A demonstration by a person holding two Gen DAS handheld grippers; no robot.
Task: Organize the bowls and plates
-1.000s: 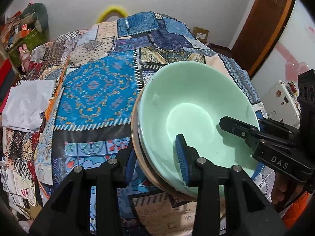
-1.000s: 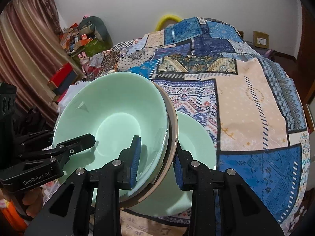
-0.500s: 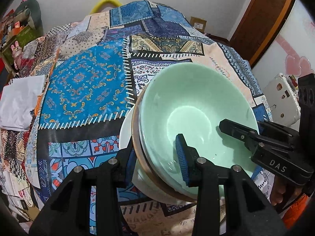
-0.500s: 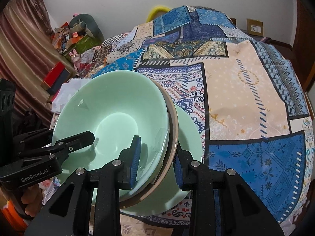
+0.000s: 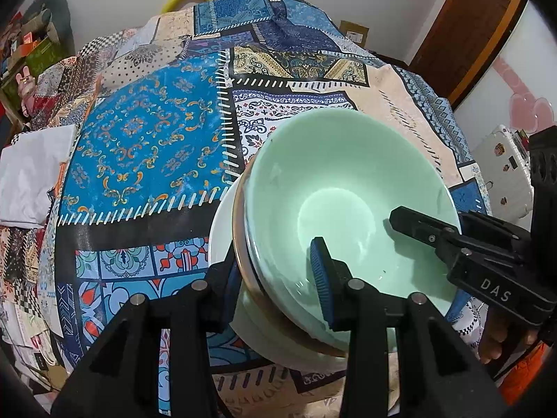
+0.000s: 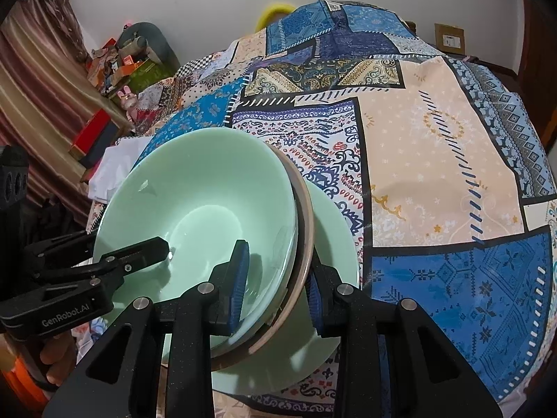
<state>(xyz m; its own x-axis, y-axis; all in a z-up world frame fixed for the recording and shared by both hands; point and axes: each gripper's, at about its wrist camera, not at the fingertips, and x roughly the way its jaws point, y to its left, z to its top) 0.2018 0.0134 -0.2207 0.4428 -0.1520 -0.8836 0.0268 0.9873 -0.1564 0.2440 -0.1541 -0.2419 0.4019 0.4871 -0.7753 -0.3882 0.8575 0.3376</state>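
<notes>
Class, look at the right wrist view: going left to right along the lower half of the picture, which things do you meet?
Left gripper → stacked green bowls → brown-rimmed plate → pale green plate underneath → bare patchwork tablecloth.

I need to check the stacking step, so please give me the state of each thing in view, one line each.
Green bowl: empty, nested on top of the held stack, tilted.
Brown-rimmed dish: under the bowl, clamped with it.
Pale green plate: on the patchwork cloth, below the held stack.
Left hand-held gripper: shut on the stack's rim.
Right hand-held gripper: shut on the opposite rim.
</notes>
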